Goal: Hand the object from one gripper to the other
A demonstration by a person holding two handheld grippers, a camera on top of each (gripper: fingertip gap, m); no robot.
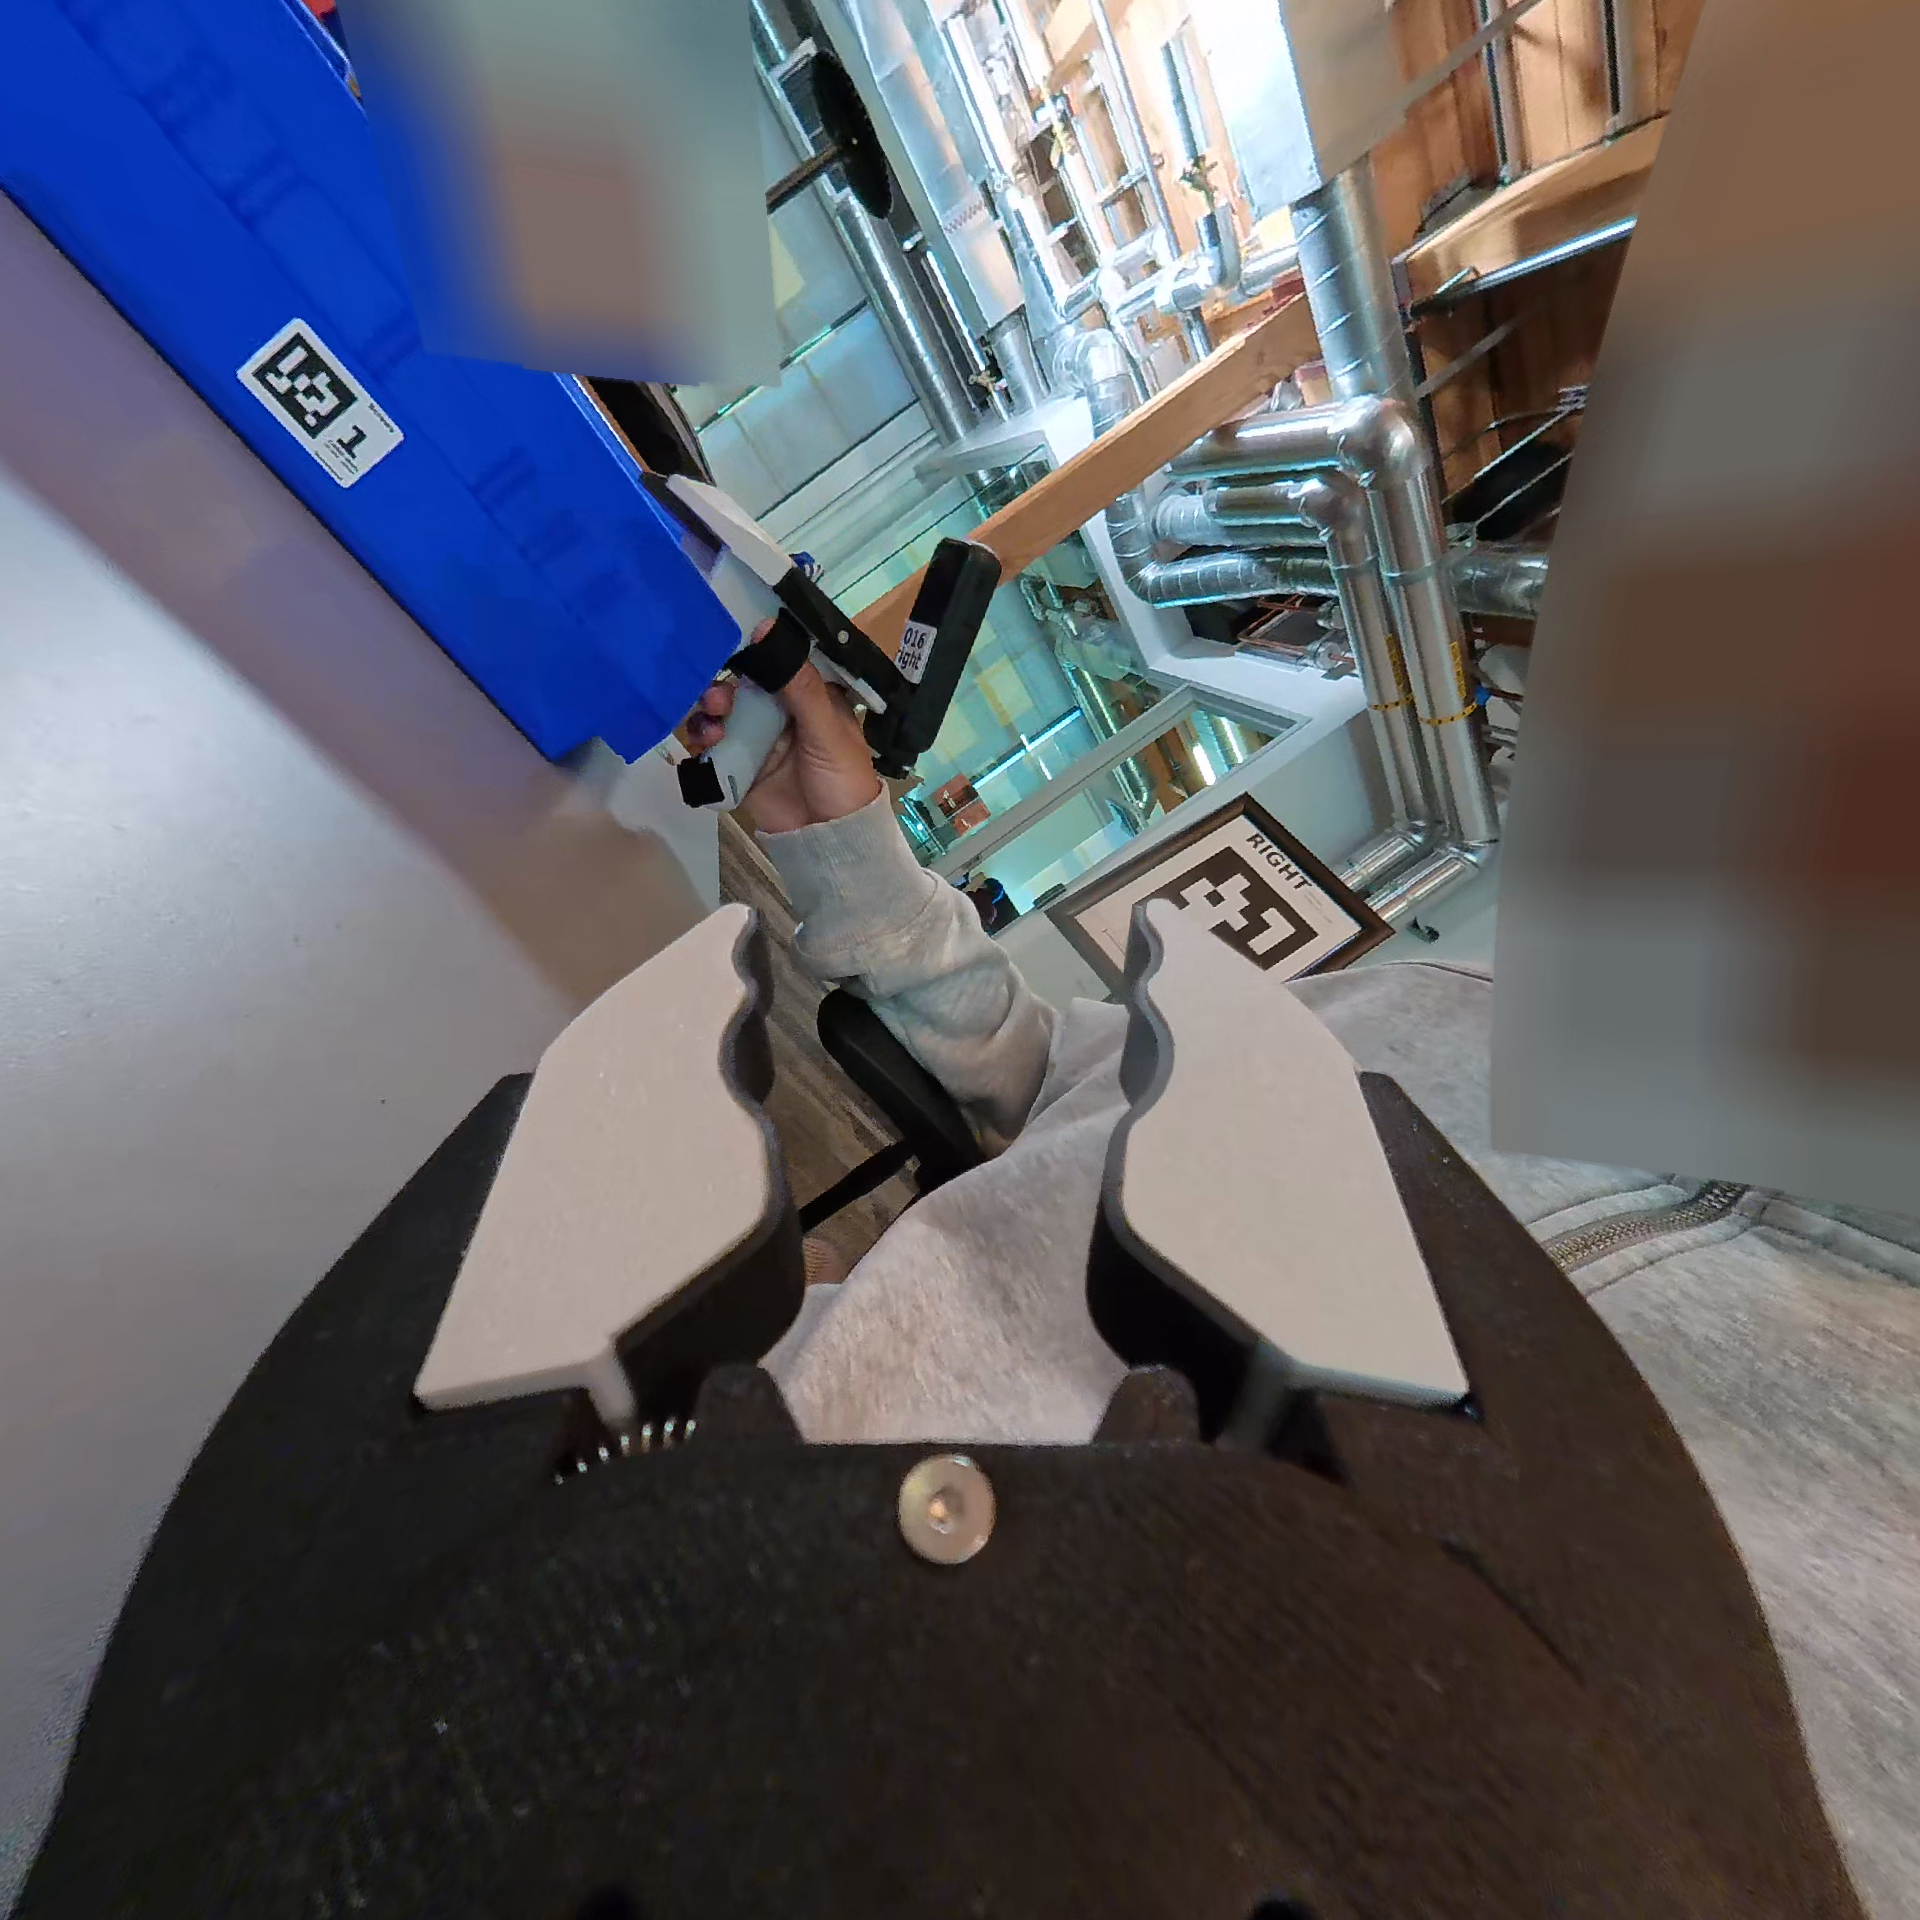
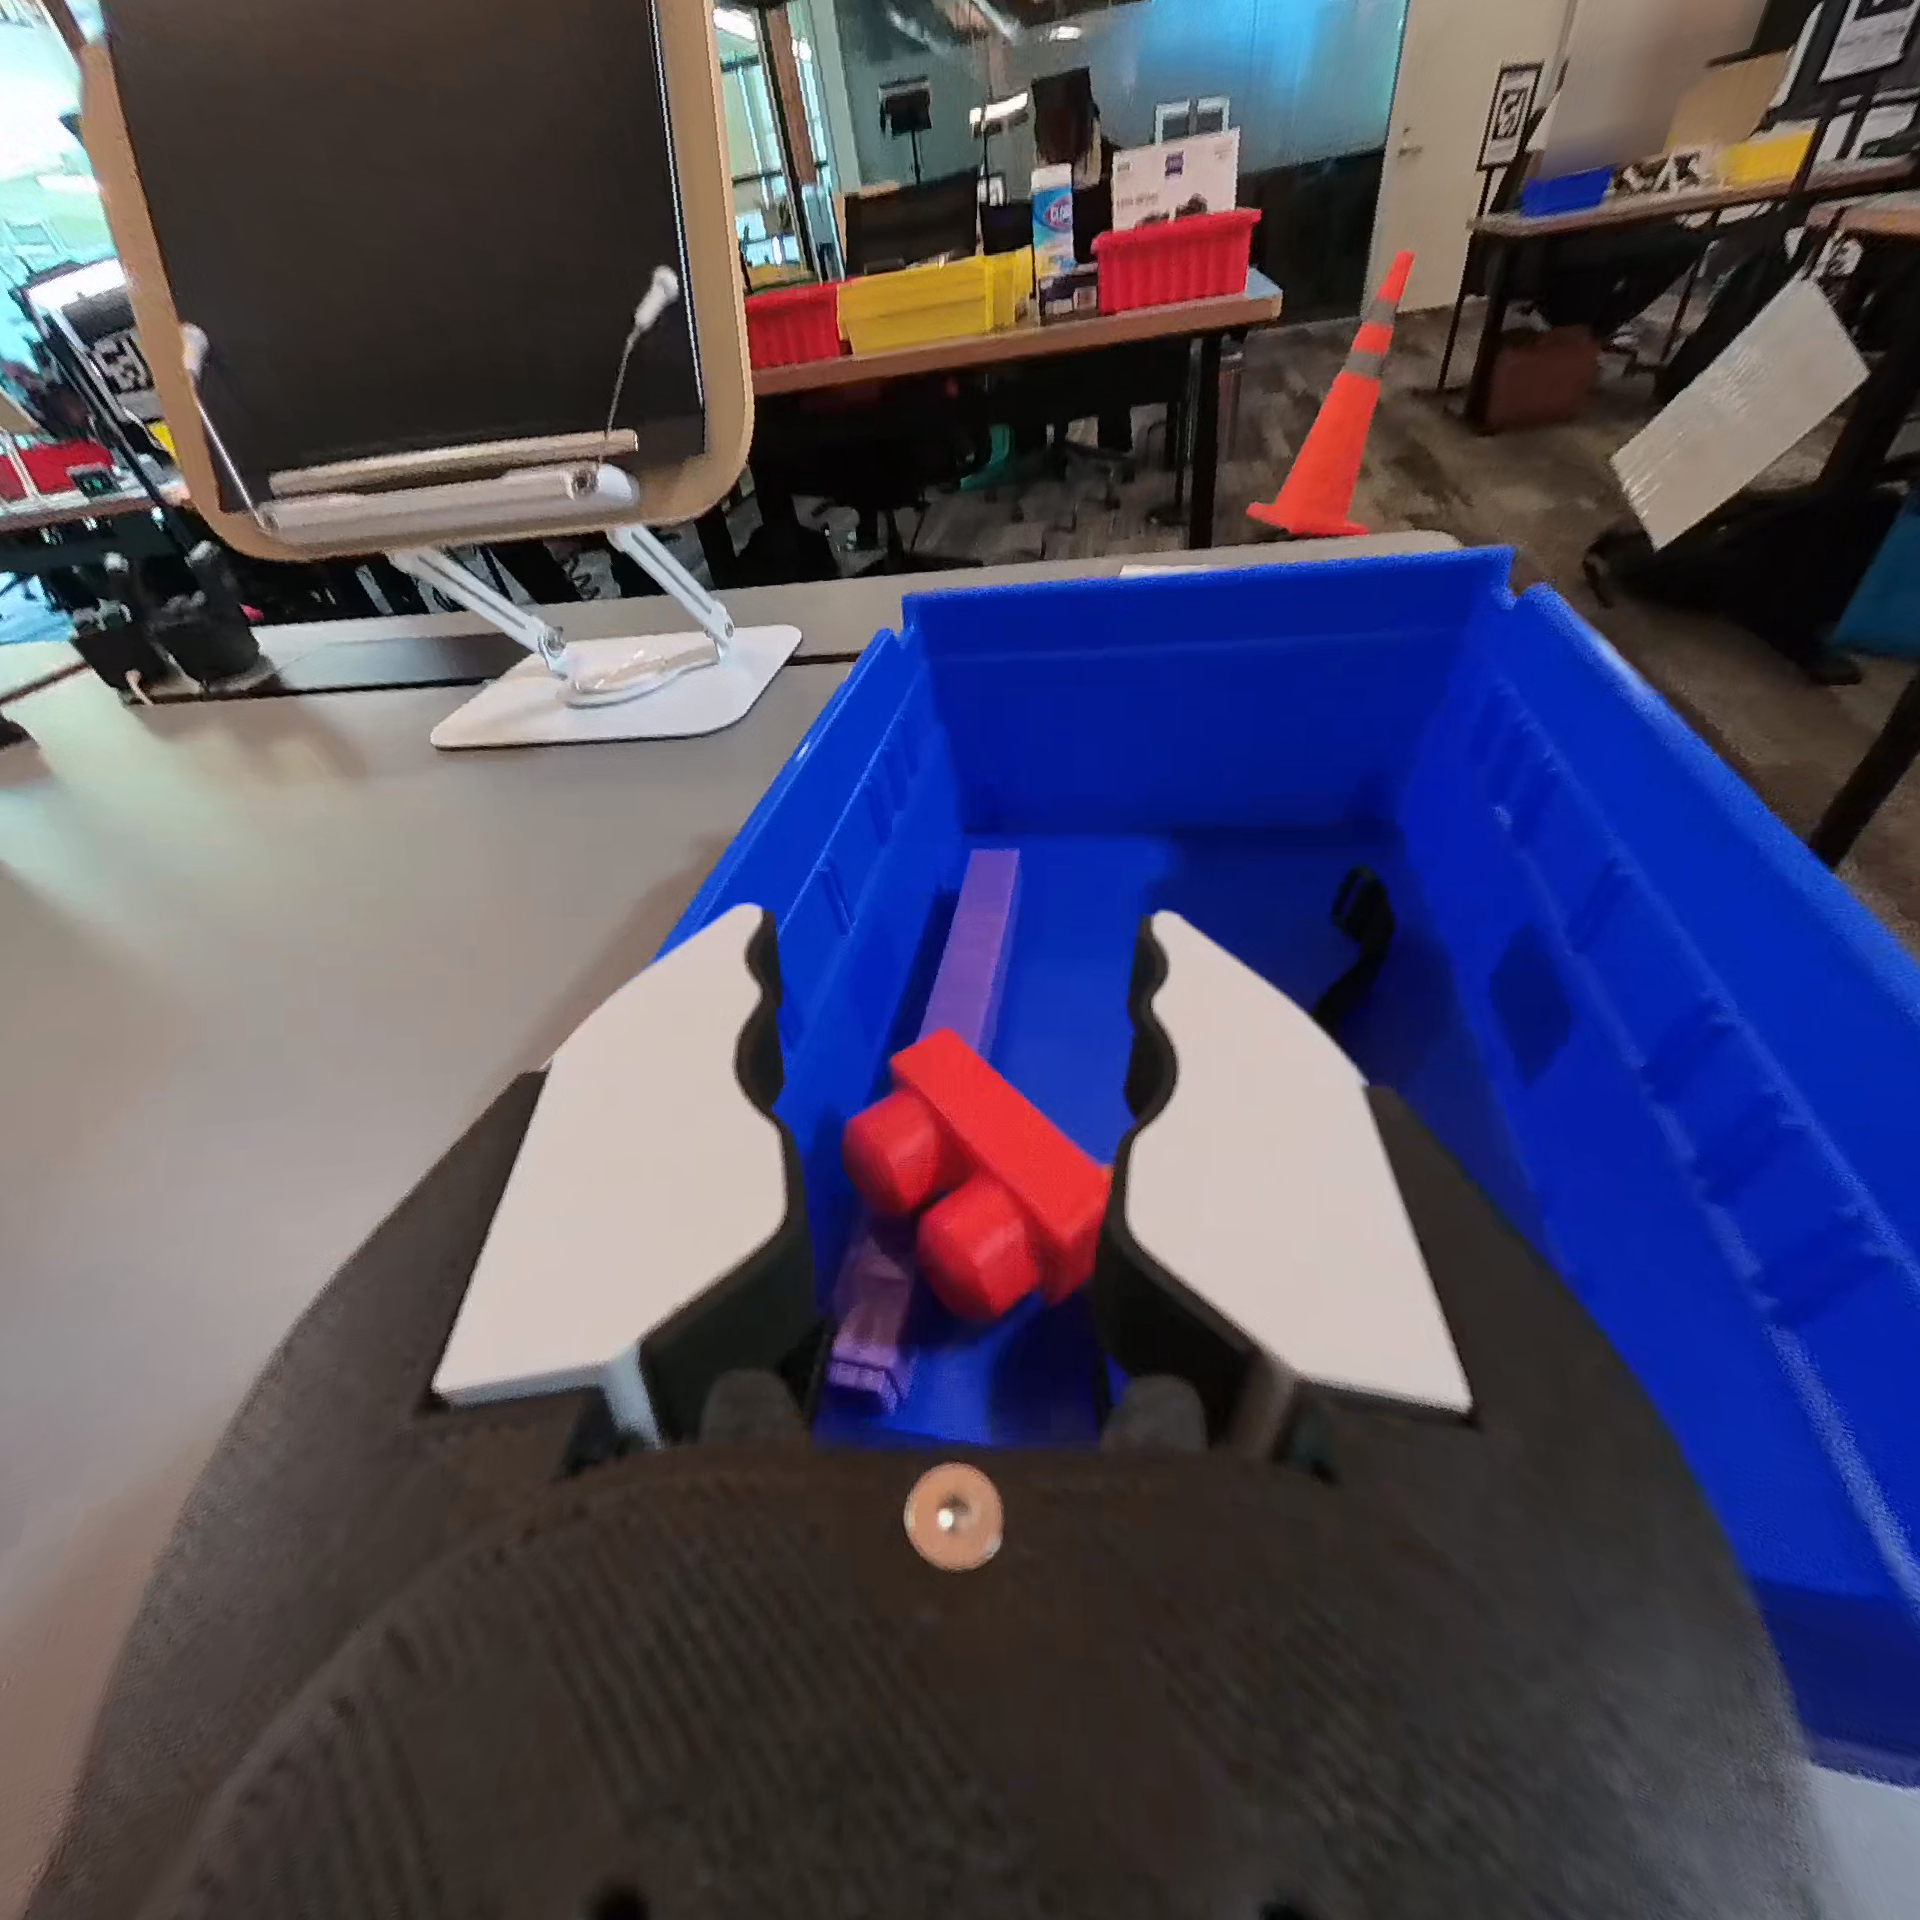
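While the right gripper (image 2: 951,1023) hangs over the near end of the blue bin (image 2: 1621,1039), its two white fingers (image 2: 644,1143) stand spread apart with nothing between them, and the red block (image 2: 977,1174) lies on the bin's floor below the gap, near the bin's near wall. The block has two round studs that point toward the bin's left wall, and it rests partly on top of a long purple bar (image 2: 982,956) that runs along that left wall toward the far end. A black clip-like piece (image 2: 1356,940) lies close to the bin's right wall, well apart from the block. The bin sits at the right edge of a grey table (image 2: 312,987), and a tablet on a white stand (image 2: 613,686) stands toward the table's far edge, left of the bin. In the left wrist view, the left gripper (image 1: 940,992) is tilted up and away from the bin, its jaws released and empty, with a grey sweatshirt (image 1: 935,1330) behind them. Farther off in that view, a hand (image 1: 810,748) holds the right gripper (image 1: 727,530) at the corner of the blue bin (image 1: 468,499), which carries a square black-and-white marker sticker (image 1: 320,402) on its outer wall.
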